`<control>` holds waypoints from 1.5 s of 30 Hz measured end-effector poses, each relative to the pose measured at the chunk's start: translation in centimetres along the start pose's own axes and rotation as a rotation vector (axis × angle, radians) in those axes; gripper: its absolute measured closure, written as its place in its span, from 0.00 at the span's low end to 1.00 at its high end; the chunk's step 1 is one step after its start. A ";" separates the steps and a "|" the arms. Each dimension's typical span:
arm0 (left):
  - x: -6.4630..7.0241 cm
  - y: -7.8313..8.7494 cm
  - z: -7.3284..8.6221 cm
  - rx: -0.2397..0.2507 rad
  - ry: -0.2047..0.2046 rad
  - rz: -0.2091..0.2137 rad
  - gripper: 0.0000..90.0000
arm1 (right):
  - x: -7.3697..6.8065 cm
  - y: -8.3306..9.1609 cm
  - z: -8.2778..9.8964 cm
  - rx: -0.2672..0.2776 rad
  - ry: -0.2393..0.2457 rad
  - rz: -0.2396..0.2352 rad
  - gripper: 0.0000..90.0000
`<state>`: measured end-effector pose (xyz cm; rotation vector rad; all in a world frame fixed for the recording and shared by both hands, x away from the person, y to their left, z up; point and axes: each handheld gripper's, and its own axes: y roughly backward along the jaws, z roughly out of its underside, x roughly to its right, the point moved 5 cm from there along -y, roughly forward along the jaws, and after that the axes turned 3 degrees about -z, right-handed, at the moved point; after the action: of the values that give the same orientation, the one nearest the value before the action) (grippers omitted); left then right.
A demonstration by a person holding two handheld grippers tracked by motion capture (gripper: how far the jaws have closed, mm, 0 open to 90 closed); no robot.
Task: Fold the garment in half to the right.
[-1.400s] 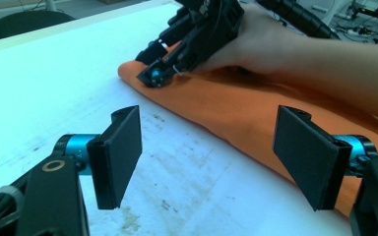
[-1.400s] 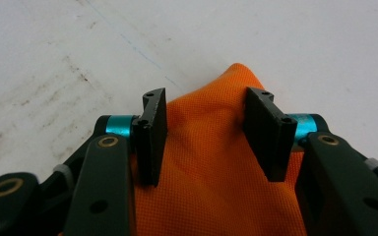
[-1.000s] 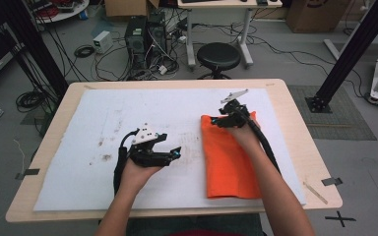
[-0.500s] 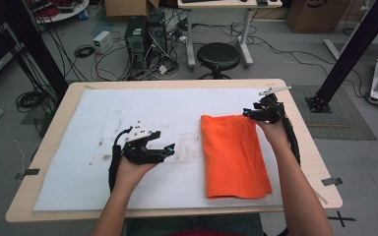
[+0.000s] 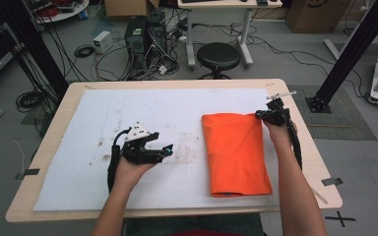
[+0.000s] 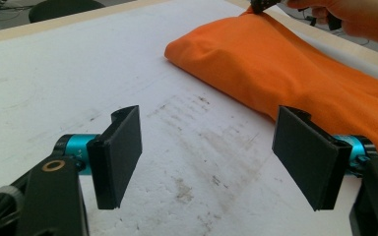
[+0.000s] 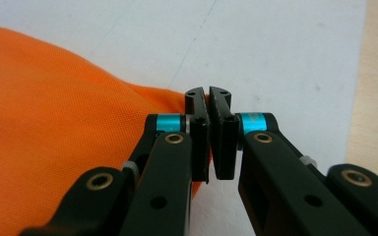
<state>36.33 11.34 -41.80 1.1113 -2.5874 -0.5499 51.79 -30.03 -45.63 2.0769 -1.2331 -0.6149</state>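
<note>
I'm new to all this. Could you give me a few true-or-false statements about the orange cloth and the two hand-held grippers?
1. The orange cloth lies folded on the white mat. True.
2. The left hand-held gripper is clamped on the cloth. False: it is open above the mat, apart from the cloth.
3. The right hand-held gripper is shut at the cloth's far right corner. True.
4. The cloth is blue. False: it is orange.

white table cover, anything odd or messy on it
Yes: the white table cover carries dark smudges and scuff marks ahead of the open left gripper, beside the folded orange cloth. Nothing looks spilled or torn.
</note>
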 end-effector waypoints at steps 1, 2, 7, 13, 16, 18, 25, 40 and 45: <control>0.0 -0.1 0.0 -0.001 0.001 0.001 0.30 | -0.1 -0.1 0.0 0.003 0.005 0.000 0.86; -0.1 -0.1 0.1 -0.002 0.001 0.001 0.30 | -0.2 0.0 0.0 0.007 0.002 0.003 0.79; -0.2 -0.1 0.3 0.000 -0.001 -0.003 0.30 | -1.1 2.1 0.0 0.048 0.034 -0.012 0.63; -0.4 0.2 0.4 0.020 -0.024 -0.020 0.30 | -3.0 4.6 1.1 0.076 0.096 -0.044 0.59; -0.7 0.4 0.6 0.024 -0.020 -0.028 0.30 | -4.0 5.6 2.3 0.085 0.127 -0.064 0.57; -0.8 0.5 0.7 0.024 -0.021 -0.029 0.30 | -4.7 6.2 3.4 0.088 0.139 -0.077 0.55; -0.9 0.4 0.9 0.031 -0.026 -0.025 0.30 | -6.4 7.5 6.9 0.101 0.151 -0.128 0.54; -0.3 -0.2 1.1 0.011 -0.036 -0.014 0.30 | -8.7 7.9 13.2 0.021 0.207 -0.172 0.84; -0.1 -0.2 1.0 0.016 -0.037 -0.008 0.30 | -7.9 8.6 12.6 -0.024 0.222 -0.152 0.97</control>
<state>36.16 11.51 -42.76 1.1272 -2.6248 -0.5573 34.75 -29.67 -47.53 2.1656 -0.9458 -0.4493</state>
